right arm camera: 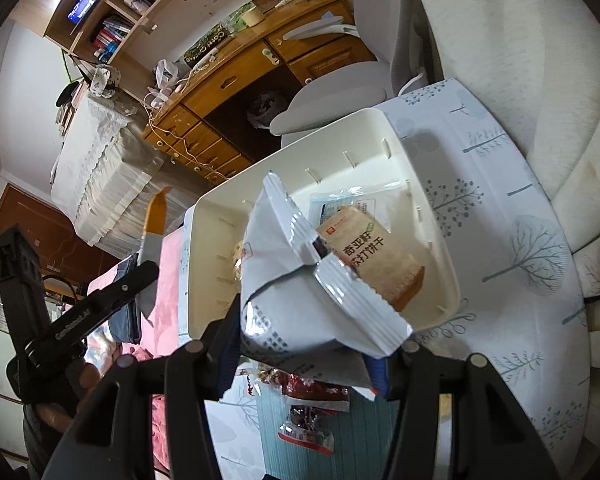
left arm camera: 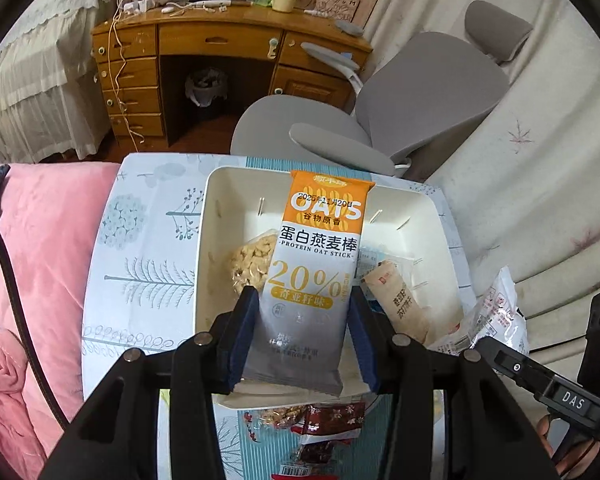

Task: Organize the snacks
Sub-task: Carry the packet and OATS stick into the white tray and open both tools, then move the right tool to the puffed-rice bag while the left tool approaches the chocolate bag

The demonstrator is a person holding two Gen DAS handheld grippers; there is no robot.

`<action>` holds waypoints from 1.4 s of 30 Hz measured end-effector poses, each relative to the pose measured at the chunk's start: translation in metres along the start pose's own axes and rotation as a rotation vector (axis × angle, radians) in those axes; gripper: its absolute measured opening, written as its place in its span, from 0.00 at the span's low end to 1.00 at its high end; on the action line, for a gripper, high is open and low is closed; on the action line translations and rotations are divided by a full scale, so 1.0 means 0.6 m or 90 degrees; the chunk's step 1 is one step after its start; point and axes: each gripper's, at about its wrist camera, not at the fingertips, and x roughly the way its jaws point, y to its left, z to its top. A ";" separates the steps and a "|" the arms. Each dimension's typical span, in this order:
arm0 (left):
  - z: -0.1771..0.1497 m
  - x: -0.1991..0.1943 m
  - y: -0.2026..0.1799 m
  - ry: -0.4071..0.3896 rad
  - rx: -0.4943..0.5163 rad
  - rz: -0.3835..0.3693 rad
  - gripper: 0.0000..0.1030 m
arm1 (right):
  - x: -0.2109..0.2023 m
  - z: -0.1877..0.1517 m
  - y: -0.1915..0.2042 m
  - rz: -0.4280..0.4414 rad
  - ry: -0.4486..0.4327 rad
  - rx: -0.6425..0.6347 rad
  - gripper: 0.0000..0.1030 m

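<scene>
Left wrist view: left tool [left arm camera: 302,332] clamped on oat stick pack [left arm camera: 316,268], blue pads pressed on both long edges. Pack held upright over white bin [left arm camera: 428,220], orange end up. Inside bin: clear bag of pale puffed snack [left arm camera: 250,264] at left, tan cracker packet [left arm camera: 400,300] at right, leaning. Bin sat on tree-print tabletop [left arm camera: 140,260]. Red snack packets [left arm camera: 332,424] on tabletop below the tool, outside bin. Pink bedding [left arm camera: 48,248] at left. Right tool partly seen at lower right edge.

Right wrist view: right tool [right arm camera: 304,344] gripped white crinkled pouch [right arm camera: 300,292], pouch tilted, hanging over near edge of white bin [right arm camera: 380,128]. Tan cracker packet [right arm camera: 372,256] behind pouch, inside bin. Red snack packets [right arm camera: 312,404] on tabletop [right arm camera: 500,240] under the tool. Left tool at left, orange end of oat stick pack [right arm camera: 158,212] poking up above it.
</scene>
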 end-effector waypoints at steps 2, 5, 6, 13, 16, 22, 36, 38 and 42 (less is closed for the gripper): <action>0.001 0.008 0.005 0.019 -0.016 -0.001 0.52 | 0.007 0.001 0.002 0.001 0.008 0.000 0.54; -0.002 0.018 0.016 0.049 -0.037 0.005 0.70 | 0.019 0.002 0.005 -0.001 0.027 -0.009 0.57; -0.004 0.020 0.019 0.056 -0.041 0.004 0.70 | 0.021 0.001 0.006 -0.002 0.030 -0.012 0.60; -0.022 0.010 0.020 0.077 -0.061 0.011 0.70 | 0.014 -0.005 0.006 -0.005 0.036 -0.008 0.71; -0.033 0.001 0.016 0.076 -0.070 0.011 0.71 | 0.008 -0.008 0.003 -0.003 0.039 -0.010 0.71; -0.064 -0.021 0.001 0.074 -0.081 0.017 0.72 | -0.015 -0.022 -0.004 0.002 0.044 -0.031 0.71; -0.186 -0.060 -0.055 0.081 -0.137 0.045 0.72 | -0.071 -0.069 -0.044 0.021 0.080 -0.090 0.71; -0.208 -0.061 -0.062 0.086 -0.145 0.048 0.72 | -0.074 -0.076 -0.047 0.025 0.085 -0.099 0.71; -0.248 -0.059 -0.073 0.099 -0.159 0.055 0.72 | -0.079 -0.094 -0.056 0.029 0.101 -0.119 0.71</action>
